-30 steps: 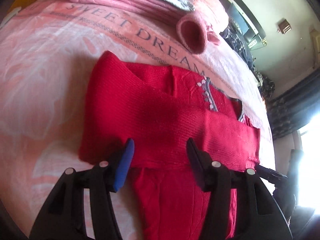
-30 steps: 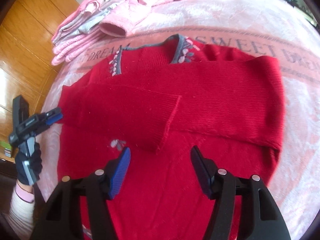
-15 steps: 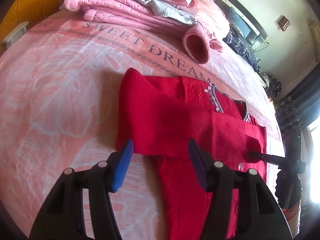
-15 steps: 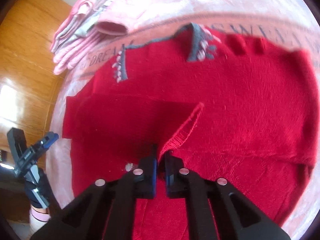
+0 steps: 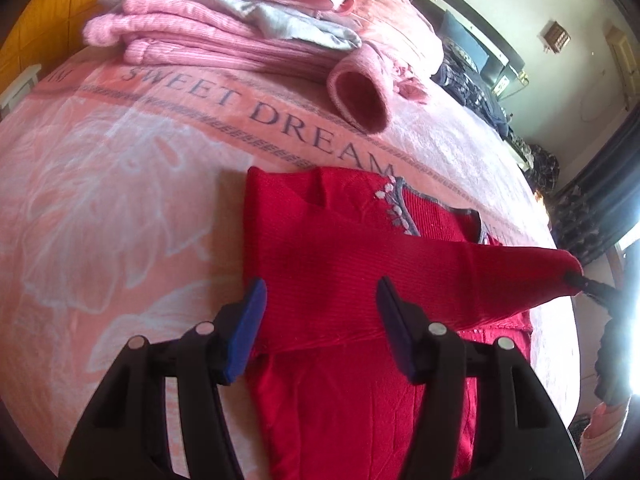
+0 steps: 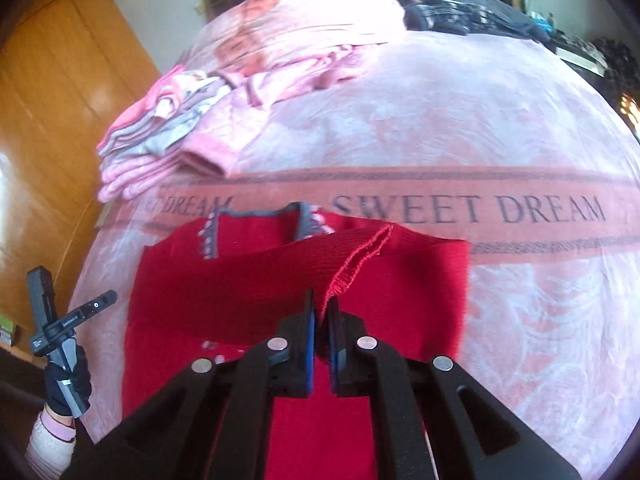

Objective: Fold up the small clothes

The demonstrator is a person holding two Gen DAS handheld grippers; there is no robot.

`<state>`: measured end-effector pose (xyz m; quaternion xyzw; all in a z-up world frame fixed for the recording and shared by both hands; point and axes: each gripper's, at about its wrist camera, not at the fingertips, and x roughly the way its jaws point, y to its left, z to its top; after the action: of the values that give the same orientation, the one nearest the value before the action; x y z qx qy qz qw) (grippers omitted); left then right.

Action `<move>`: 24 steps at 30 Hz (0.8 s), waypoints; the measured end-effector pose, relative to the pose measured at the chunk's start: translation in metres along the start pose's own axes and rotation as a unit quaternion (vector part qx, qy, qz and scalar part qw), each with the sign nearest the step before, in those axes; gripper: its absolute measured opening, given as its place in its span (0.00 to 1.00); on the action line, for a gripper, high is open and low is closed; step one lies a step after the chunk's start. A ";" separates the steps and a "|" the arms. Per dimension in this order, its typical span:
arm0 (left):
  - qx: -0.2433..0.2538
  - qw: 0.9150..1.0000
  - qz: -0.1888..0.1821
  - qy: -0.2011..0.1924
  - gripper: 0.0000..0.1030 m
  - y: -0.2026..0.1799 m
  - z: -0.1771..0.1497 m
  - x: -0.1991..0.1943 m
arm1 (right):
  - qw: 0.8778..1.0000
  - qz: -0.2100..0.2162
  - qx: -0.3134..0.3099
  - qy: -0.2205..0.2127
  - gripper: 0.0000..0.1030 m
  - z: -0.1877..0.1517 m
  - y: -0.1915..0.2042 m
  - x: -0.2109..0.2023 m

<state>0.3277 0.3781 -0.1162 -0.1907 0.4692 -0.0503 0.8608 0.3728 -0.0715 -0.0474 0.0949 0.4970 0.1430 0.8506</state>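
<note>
One sleeve cuff (image 6: 362, 258) clamped in right gripper (image 6: 322, 322), sleeve stretched crosswise over red sweater (image 5: 340, 248); left gripper (image 5: 320, 316), jaws apart, hovers near the sweater's side edge.

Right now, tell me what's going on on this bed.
A person with a handheld gripper in each hand is folding a red sweater spread on a pink blanket. The right gripper is shut on the cuff of one sleeve, holding it lifted over the sweater's body. The left gripper hovers open at the sweater's other side, gripping nothing. A stack of folded pink and grey clothes lies behind.
</note>
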 end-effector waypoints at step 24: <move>0.074 0.996 0.015 0.049 0.62 -0.060 0.004 0.037 | 0.998 -0.039 0.016 0.046 0.18 -0.016 -0.043 0.045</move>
<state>0.3568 0.3138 -0.1211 -0.1169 0.5084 -0.0814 0.8493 0.3860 -0.0962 -0.1051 0.0822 0.5409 0.1065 0.8302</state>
